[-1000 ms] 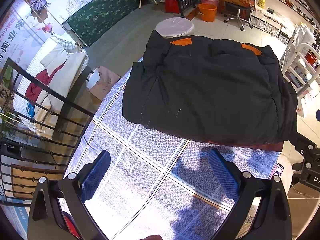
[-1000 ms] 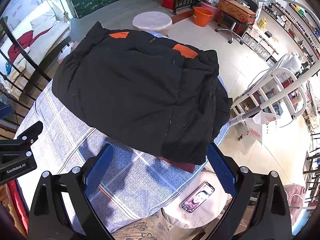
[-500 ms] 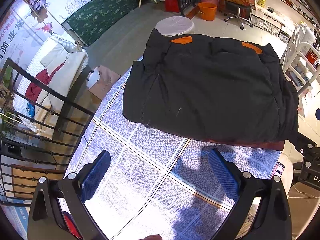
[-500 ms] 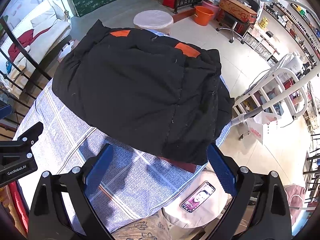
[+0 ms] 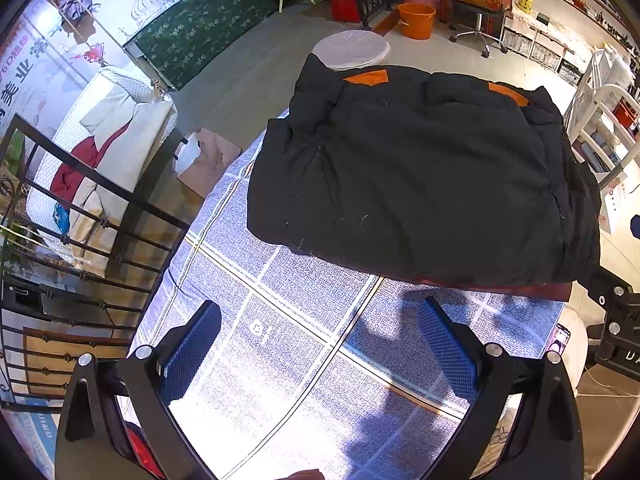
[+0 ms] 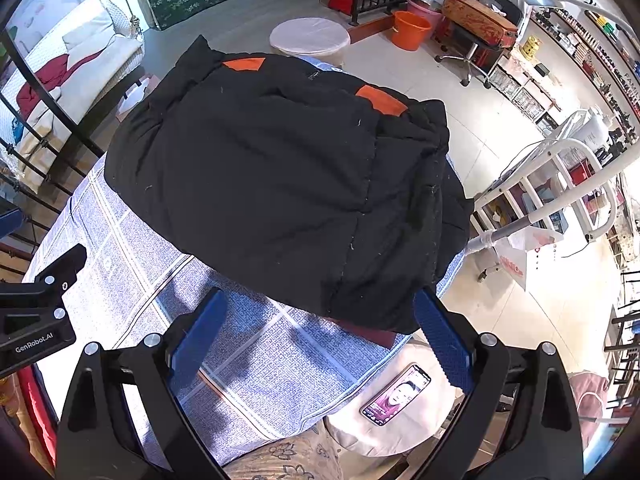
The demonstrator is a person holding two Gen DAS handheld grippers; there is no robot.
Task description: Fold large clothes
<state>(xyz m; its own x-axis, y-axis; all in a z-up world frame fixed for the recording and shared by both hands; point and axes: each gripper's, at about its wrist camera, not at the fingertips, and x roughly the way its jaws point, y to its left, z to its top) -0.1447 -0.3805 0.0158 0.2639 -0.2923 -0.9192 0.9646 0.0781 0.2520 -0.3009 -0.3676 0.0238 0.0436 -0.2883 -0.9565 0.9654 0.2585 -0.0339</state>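
Note:
A black padded jacket (image 5: 420, 176) with two orange patches lies folded into a thick block on a table covered with a blue checked cloth (image 5: 288, 320). It also shows in the right wrist view (image 6: 276, 184), reaching over the table's right edge. My left gripper (image 5: 320, 348) is open and empty, above the cloth, short of the jacket's near edge. My right gripper (image 6: 320, 336) is open and empty, at the jacket's near right corner without touching it.
A phone (image 6: 396, 395) lies on a cushion below the table's near right edge. A black iron railing (image 5: 80, 216) stands left of the table, a white rack (image 6: 560, 184) to the right. A round white stool (image 5: 351, 49) stands behind the table.
Both grippers stay open and have hardly moved. The jacket lies as before.

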